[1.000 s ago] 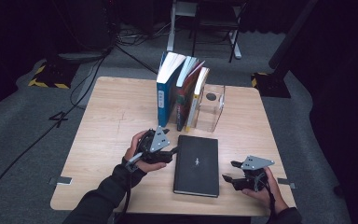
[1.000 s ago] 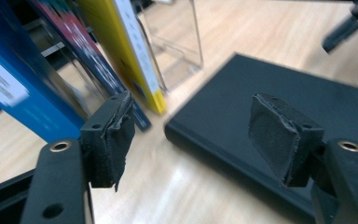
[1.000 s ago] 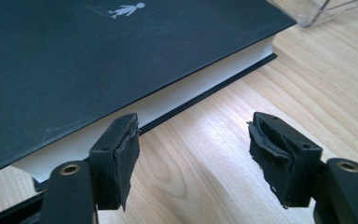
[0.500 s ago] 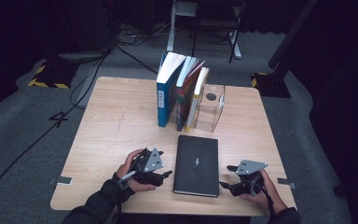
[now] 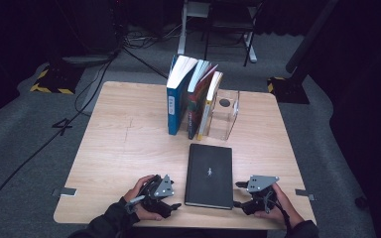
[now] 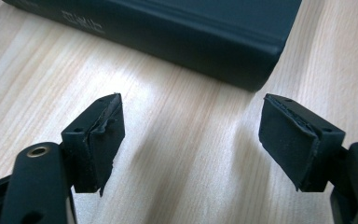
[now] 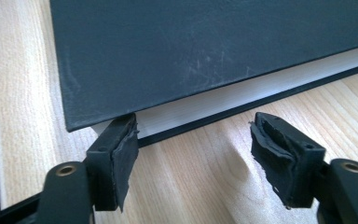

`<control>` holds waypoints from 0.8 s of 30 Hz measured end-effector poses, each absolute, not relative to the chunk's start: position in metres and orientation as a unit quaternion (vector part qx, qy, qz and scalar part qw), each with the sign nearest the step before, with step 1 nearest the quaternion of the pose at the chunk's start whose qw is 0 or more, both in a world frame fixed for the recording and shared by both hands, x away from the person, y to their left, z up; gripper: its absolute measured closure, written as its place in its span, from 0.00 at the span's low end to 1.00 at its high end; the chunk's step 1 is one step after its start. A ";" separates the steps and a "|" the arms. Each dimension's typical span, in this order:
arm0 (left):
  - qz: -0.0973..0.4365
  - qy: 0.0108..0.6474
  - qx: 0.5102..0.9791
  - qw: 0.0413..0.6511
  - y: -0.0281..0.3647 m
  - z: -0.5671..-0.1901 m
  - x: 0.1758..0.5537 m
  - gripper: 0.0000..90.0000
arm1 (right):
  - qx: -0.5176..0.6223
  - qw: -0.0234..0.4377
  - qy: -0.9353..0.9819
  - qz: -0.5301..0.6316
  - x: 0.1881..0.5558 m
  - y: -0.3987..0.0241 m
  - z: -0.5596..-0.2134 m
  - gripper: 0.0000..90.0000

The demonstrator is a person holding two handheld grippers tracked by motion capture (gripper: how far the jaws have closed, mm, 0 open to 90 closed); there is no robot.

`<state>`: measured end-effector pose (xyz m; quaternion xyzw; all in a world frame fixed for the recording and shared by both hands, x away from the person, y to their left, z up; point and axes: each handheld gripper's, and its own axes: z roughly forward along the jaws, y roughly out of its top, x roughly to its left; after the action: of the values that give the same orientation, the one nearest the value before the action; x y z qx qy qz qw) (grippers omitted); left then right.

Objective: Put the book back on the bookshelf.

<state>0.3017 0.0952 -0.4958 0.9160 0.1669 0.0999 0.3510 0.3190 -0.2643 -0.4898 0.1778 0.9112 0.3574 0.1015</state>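
So here's where we're at: the black book (image 5: 209, 175) is lying flat in the lower middle of the high view, near the front edge of the bench (image 5: 129, 144), with a claw parked on either side of it. Our left claw (image 5: 173, 205) sits low at the book's bottom left corner, jaws spread wide with only bare wood between them. They've just been opening a bit more. In the left gripper view the book's spine corner (image 6: 261, 70) is ahead of the pads, not touching. Our right claw (image 5: 238, 197) is at the bottom right corner, also wide open and gripping nothing. In the right gripper view the page edge (image 7: 242, 95) is right in front, and one pad (image 7: 121, 154) looks like it's just about against the cover's corner, though we can't tell if it really touches.

What could go sideways, as we see it:
- The book is flat on the wood, so a pad may not get under the cover and could just shove the whole thing toward the upright books (image 5: 191, 96) and the clear box (image 5: 225, 116) at the back.
- Pinching only the top cover on the right side could flop the book open instead of lifting it.
- If the two sides go up unevenly, the smooth cover could slip out.
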 end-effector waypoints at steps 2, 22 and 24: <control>0.098 0.164 0.918 0.347 0.095 -0.498 0.302 0.25 | 0.176 0.098 0.911 0.360 0.319 -0.265 -0.490 0.37; 0.057 0.160 0.914 0.368 0.099 -0.505 0.321 0.18 | 0.173 0.092 0.901 0.386 0.318 -0.262 -0.487 0.36; 0.058 0.160 0.915 0.367 0.098 -0.505 0.321 0.18 | 0.172 0.092 0.900 0.391 0.319 -0.261 -0.486 0.35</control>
<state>0.3207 0.0984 -0.5046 0.9145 0.1600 0.0584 0.3669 0.3187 -0.2615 -0.4862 0.1721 0.8995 0.3907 0.0924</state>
